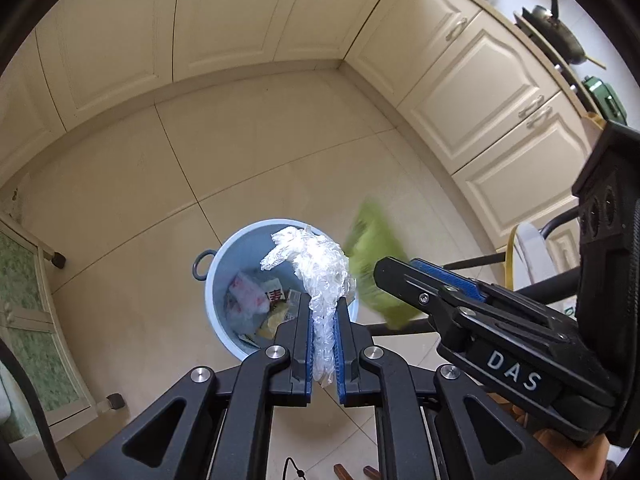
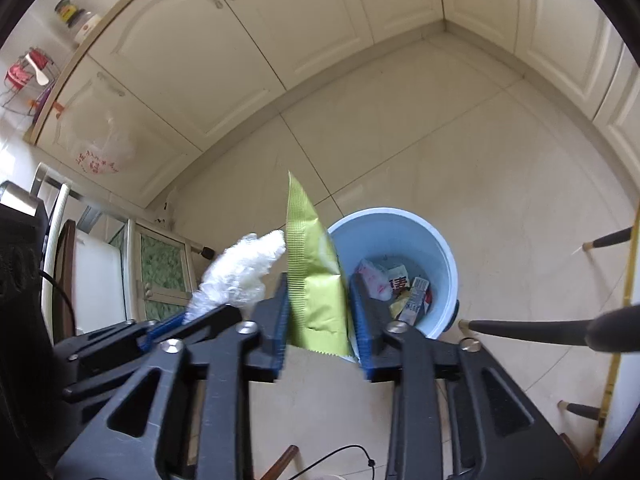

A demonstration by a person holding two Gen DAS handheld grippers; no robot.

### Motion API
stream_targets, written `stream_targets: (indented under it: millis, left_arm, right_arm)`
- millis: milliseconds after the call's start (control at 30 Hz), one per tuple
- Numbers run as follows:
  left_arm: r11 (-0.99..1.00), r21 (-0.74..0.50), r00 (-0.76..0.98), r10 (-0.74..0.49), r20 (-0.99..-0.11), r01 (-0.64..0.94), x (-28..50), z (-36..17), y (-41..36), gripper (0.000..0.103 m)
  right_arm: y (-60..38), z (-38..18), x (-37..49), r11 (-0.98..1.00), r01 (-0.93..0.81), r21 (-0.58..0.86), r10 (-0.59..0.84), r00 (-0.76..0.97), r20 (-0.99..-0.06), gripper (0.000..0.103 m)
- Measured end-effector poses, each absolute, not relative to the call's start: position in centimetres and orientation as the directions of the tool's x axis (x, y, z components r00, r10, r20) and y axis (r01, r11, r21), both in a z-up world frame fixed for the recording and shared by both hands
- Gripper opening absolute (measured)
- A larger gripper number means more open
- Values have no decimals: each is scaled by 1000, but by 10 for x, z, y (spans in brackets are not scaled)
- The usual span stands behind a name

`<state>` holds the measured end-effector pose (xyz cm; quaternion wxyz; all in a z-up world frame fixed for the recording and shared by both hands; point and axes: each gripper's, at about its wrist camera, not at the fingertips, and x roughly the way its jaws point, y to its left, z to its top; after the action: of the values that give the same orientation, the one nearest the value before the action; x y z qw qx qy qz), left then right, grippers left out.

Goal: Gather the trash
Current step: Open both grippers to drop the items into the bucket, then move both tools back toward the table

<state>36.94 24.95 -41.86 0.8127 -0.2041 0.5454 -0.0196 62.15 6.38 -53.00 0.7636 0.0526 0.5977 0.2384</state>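
A light blue trash bin [image 1: 216,280] stands on the tiled floor with several wrappers inside; it also shows in the right wrist view [image 2: 440,248]. My left gripper [image 1: 323,304] is shut on a crumpled clear plastic wrap [image 1: 320,268] and holds it above the bin's rim. My right gripper [image 2: 320,292] has its jaws apart with a green snack bag [image 2: 316,280] upright between them, above the bin's left edge. In the left wrist view the green bag [image 1: 372,252] is blurred at the right gripper's tip. The plastic wrap [image 2: 240,268] shows left of the bag.
Cream kitchen cabinets [image 1: 224,12] line the far walls. A small green-glass cabinet [image 2: 160,272] stands on the left. Dark chair legs [image 2: 532,326] reach in from the right. A stove with a wok [image 1: 560,36] sits on the counter.
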Motion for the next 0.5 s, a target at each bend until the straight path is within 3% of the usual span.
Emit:
stream_targets:
  millis: [67,167,233,300,500]
  left_arm:
    - [917,-350,386,-257,-886,-193,384,-420,255,6]
    - [925,-319,370,-229,-900,-205,419,-415,259,17]
    - [924,-314,367,-221,-903,-218,428,-414,265,42]
    - [923,-315,378,-217,-900,-220,433,-414,258,56]
    - [918,-312,422,-189,-887,-245,417,-383,239,56]
  right_arm:
    - [60,-532,625,884,-292,365,424,172,-889,32]
    - [53,-532,627,889,-269,371,425,184,-886,38]
    - [48,-530,627,892,-257,372,425,192,-885,45]
    - [45,-523,627,892,-256,372,426,206,-881,45]
    - [44,-491,618,889,-284,358,428,244,-870,49]
